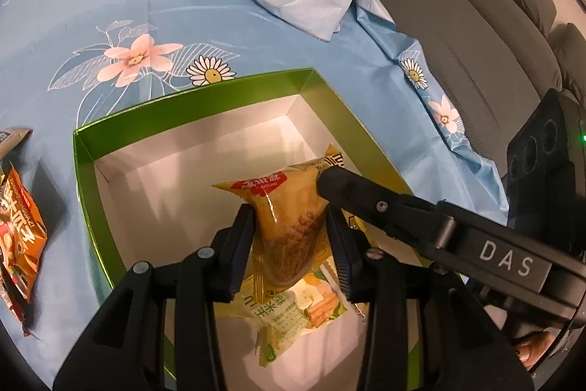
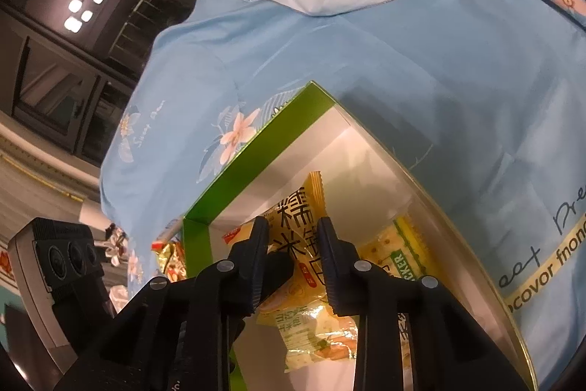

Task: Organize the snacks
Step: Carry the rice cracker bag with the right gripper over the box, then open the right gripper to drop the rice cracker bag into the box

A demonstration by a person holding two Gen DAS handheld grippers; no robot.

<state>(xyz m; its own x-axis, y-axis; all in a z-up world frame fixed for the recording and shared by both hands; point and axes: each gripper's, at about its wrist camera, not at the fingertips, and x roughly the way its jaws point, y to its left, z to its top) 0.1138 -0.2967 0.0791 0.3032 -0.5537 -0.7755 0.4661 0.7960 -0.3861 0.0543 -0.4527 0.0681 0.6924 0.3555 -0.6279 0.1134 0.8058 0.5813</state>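
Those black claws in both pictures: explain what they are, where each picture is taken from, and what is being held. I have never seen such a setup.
There is no robot here. A person holds a hand tool with two black fingers in each hand, and a wide-angle camera on each tool looks forward along its fingers. One picture comes from the left gripper, the other from the right gripper.

Below them lies a blue flowered sheet with a green box on it, white inside. Both grippers are shut on the same yellow snack bag, over the box. In the left picture the long black bar marked DAS is the right tool reaching in.

A green-and-white packet already lies in the box, with a cracker pack beside it. An orange snack bag waits on the sheet outside.
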